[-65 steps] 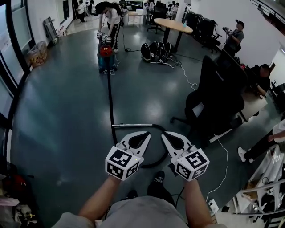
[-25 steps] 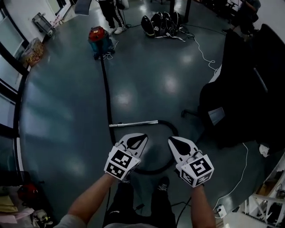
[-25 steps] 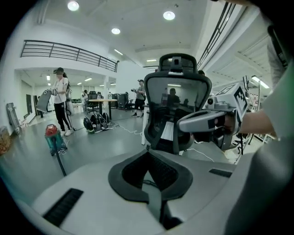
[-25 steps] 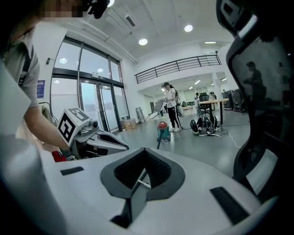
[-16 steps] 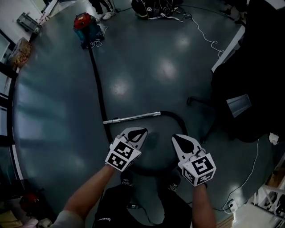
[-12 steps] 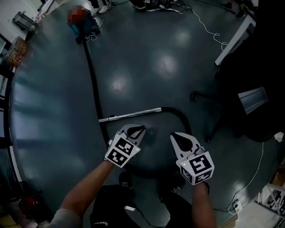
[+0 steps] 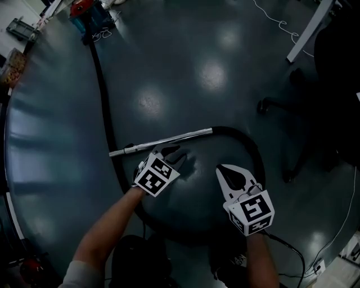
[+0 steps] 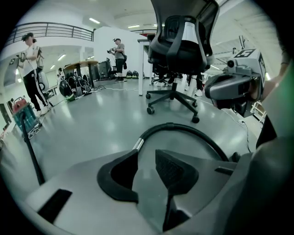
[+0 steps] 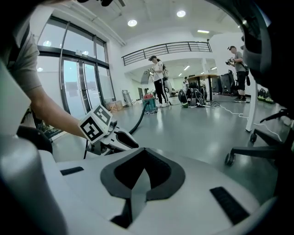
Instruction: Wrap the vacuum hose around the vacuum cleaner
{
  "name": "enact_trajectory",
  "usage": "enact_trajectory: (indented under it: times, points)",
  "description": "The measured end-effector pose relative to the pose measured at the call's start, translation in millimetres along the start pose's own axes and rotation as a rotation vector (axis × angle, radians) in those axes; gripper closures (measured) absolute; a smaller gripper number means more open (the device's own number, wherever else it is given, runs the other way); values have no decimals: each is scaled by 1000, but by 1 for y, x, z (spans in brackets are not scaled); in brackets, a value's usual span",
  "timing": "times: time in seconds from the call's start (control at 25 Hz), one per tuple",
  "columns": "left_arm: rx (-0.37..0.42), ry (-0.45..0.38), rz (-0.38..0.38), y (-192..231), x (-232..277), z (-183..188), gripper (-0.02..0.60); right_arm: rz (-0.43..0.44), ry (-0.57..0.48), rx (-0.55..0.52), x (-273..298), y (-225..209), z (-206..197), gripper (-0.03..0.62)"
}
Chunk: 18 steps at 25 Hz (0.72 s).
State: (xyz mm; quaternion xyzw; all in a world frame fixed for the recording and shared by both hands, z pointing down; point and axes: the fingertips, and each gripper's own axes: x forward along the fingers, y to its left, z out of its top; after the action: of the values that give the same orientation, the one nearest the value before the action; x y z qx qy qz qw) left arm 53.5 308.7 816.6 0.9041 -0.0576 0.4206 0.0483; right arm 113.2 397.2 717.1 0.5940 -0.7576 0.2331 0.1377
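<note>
L gripper (image 7: 171, 152) has its jaws part-way apart, just been opening, w/ nothing between them, tips just short of the metal wand (image 7: 163, 140) lying on the floor (image 7: 185, 73). R gripper (image 7: 223, 169) is clenched tight & empty, over the floor inside the hose loop. Vacuum hose (image 7: 250, 149) runs along the floor from the vacuum cleaner (image 7: 87, 11) at top left, curves round near the person's feet & back up to the wand, not wrapped yet.
</note>
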Motion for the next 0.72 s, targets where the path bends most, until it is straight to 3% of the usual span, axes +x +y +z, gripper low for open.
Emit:
enact_trajectory:
  times: [0.28,0.72]
  points:
    - [50,85,-30,33,94,-58,307,-30,4,12,28,-23,-61,591]
    - [195,209,-76,80,164,-94,293,-68,38,16,46,-40,-120,591]
